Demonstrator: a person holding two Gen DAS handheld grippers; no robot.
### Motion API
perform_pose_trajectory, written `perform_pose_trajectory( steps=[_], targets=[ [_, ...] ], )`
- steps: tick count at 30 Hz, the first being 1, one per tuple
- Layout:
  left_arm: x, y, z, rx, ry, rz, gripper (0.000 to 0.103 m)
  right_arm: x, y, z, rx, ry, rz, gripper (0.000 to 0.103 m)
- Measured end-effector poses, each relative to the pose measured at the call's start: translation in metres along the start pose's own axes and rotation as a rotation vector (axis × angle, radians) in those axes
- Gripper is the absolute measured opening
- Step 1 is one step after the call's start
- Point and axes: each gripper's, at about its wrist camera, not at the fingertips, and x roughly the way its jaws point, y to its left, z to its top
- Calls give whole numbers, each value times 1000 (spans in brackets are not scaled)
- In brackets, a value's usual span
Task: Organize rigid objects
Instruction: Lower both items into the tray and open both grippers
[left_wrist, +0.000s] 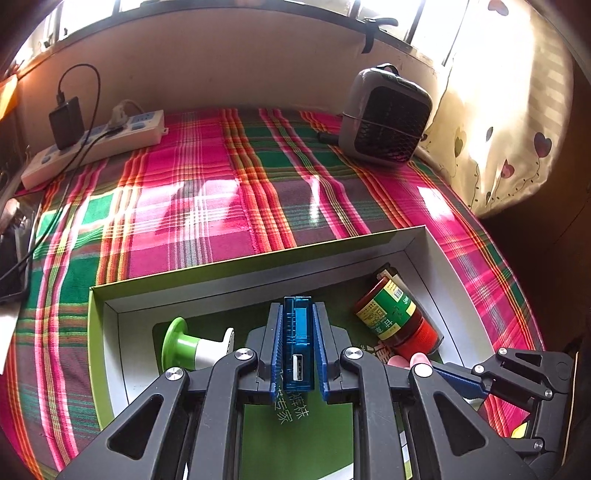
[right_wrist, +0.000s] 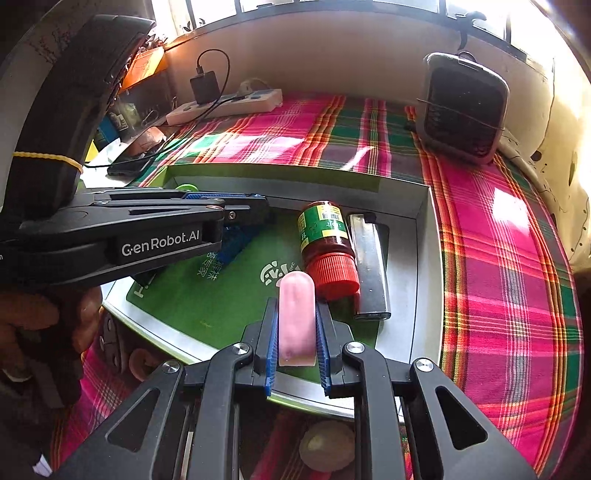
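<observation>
1. While both grippers hang over the box (left_wrist: 258, 266), each one's got something clamped: the left gripper (left_wrist: 298, 354) has its blue pads squeezed on a translucent blue USB gadget (left_wrist: 298, 343), port end facing the camera, held above the green floor of the box
2. Over on the other side the right gripper (right_wrist: 296, 332) is pinched tight on a pink rounded piece (right_wrist: 296, 317), which sticks out past the fingertips and points toward the red-capped jar (right_wrist: 327, 243)
3. That jar lies on its side in the box, red cap toward the right wrist camera, green and yellow label on it, touching or just about touching a silver lighter (right_wrist: 369, 266) lying alongside it by the box's right wall
4. At the left end of the box there's a green and white spool thing (left_wrist: 192, 345) on its side, well apart from the jar
5. Box itself is shallow, pale walls, green liner with white print, sitting on a pink/green plaid cloth (left_wrist: 207, 177)
6. Farther back: a white power strip (left_wrist: 96, 144) with a black charger (left_wrist: 66, 122) plugged in near the wall, and a small grey heater (left_wrist: 386, 114) in the far right corner by a heart-print curtain (left_wrist: 517, 122)
7. A dark phone (right_wrist: 135, 162) lies at the cloth's left edge
</observation>
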Motion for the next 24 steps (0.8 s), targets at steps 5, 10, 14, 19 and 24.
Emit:
perform_pose_trajectory(
  steps=[5,10,14,19,24],
  targets=[
    [1,2,0,-12,4,-7,15,0,0,0,-2,0,-5,19],
    [2,2,-1,-17,9,-9,16,1,0,1,-2,3,-12,19],
    [2,3,-2,-21,14,-5,19,1,0,1,0,2,-16,19],
    [1,2,-3,-17,15,-2,24,0,0,0,6,3,-22,21],
    [-4,0,-5,-14,7,4,29,-2,-3,-1,26,1,-22,25]
  ],
)
